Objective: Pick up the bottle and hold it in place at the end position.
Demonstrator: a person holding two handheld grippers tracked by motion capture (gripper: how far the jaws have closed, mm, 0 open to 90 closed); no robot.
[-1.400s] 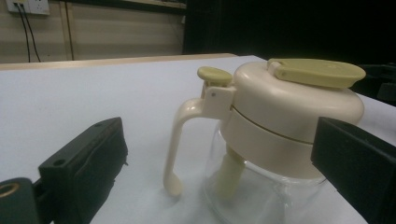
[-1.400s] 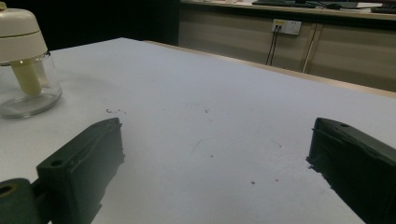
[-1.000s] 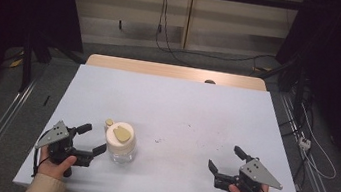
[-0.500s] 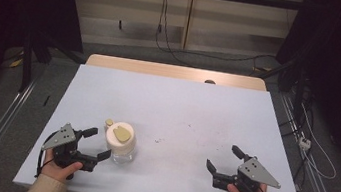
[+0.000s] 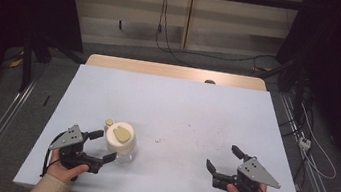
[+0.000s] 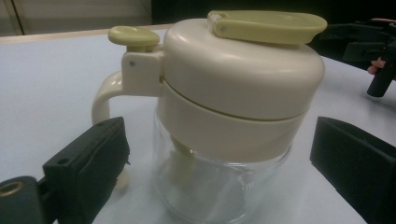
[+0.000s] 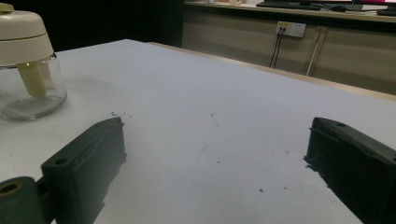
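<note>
A clear glass jar with a cream lid, an olive flip cap and a cream handle stands on the table's near left. My left gripper is open, one jaw on either side of the jar's left flank, low near the table. In the left gripper view the jar stands close between the spread jaws of the left gripper, apart from both. My right gripper rests open at the near right, nothing between its jaws. The right gripper view has the right gripper over bare table, the jar far left.
The pale blue table has a wooden strip along its far edge with a small dark object on it. Small dark specks mark the middle. Cables lie on the floor beyond. The other gripper shows past the jar.
My left gripper has moved right and slightly nearer, up to the jar, so its open jaws now flank it. The right gripper has barely shifted.
</note>
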